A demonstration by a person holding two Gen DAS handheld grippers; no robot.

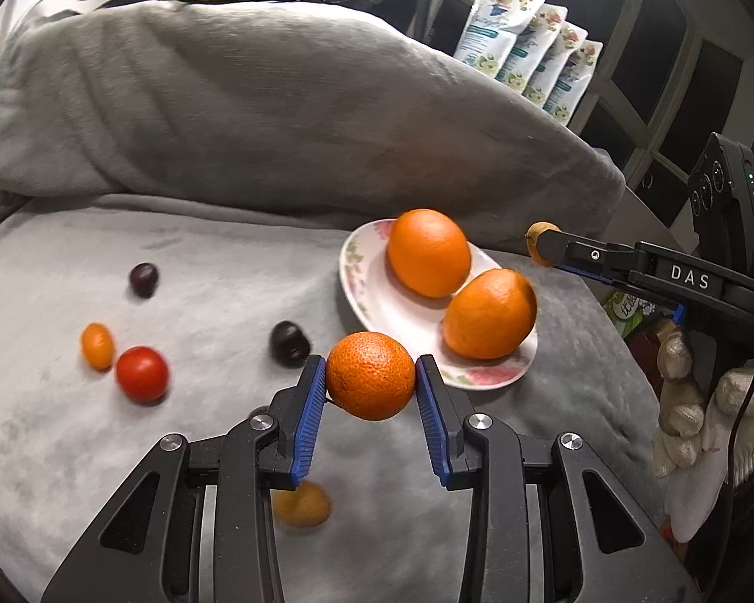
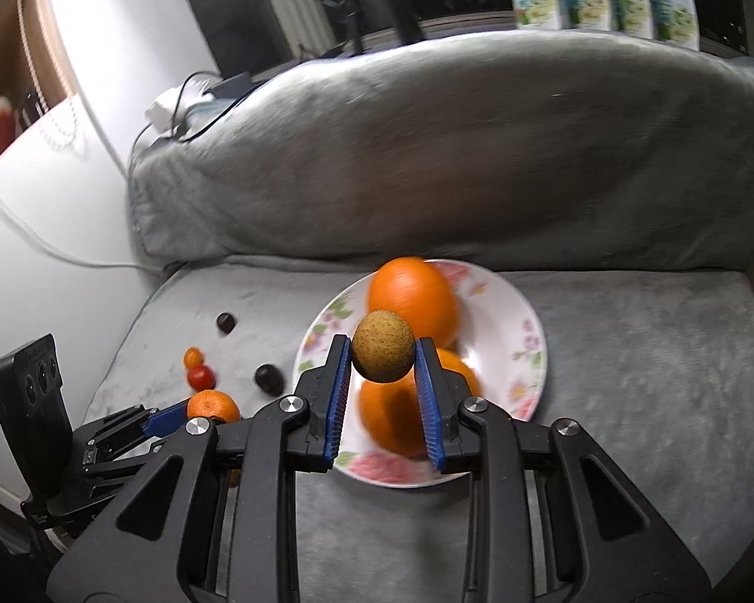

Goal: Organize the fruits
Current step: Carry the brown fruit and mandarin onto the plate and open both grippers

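Here the left gripper (image 1: 370,377) has its blue pads pressed on either side of a small tangerine (image 1: 370,376), jaws parted only as wide as the fruit, and holds it clear of the grey blanket (image 1: 176,452) just short of the near-left edge of the flowered plate (image 1: 372,301). The right gripper (image 2: 383,354) has its jaws nearly closed on a small brownish round fruit (image 2: 382,346), which hangs over the plate in the right wrist view; in the left wrist view it appears at the plate's far right side, raised above the cloth. Two large oranges (image 1: 429,253) (image 1: 489,314) lie on the plate, touching each other. To the left of the plate, on the blanket, sit a dark plum-like fruit (image 1: 289,343) nearest it, a red tomato (image 1: 142,373) farther left, a small orange tomato (image 1: 97,345) just beside the red one, and another dark fruit (image 1: 143,279) farther back. A blurred yellowish fruit (image 1: 300,503) shows under the left gripper's fingers, nearer the camera than the plate. A gloved hand (image 1: 698,417) grips the right tool's handle, right of the plate. Behind the plate rises a grey cushion (image 1: 276,110), with printed pouches (image 1: 523,45) beyond it.
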